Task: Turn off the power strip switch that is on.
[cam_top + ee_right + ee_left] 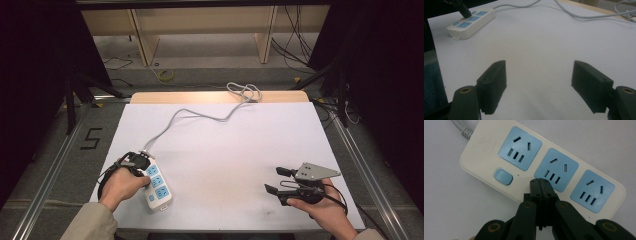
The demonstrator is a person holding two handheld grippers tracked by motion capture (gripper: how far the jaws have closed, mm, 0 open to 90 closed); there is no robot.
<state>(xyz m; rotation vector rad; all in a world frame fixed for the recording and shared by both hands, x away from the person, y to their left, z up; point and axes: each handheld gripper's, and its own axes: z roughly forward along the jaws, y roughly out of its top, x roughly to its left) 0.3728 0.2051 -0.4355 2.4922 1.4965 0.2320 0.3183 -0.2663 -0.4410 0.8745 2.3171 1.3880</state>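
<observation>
Your left gripper rises from the bottom middle of the frame with its two black jaws pressed flat together, nothing between them. Their tips sit over the white power strip, on the bare casing just below the lower left corner of the middle blue socket. The strip runs slantwise from upper left to lower right on the white table. You have the blue power button just left of the tips, another socket above it, a third at right, and the grey cord leaving the upper left corner.
</observation>
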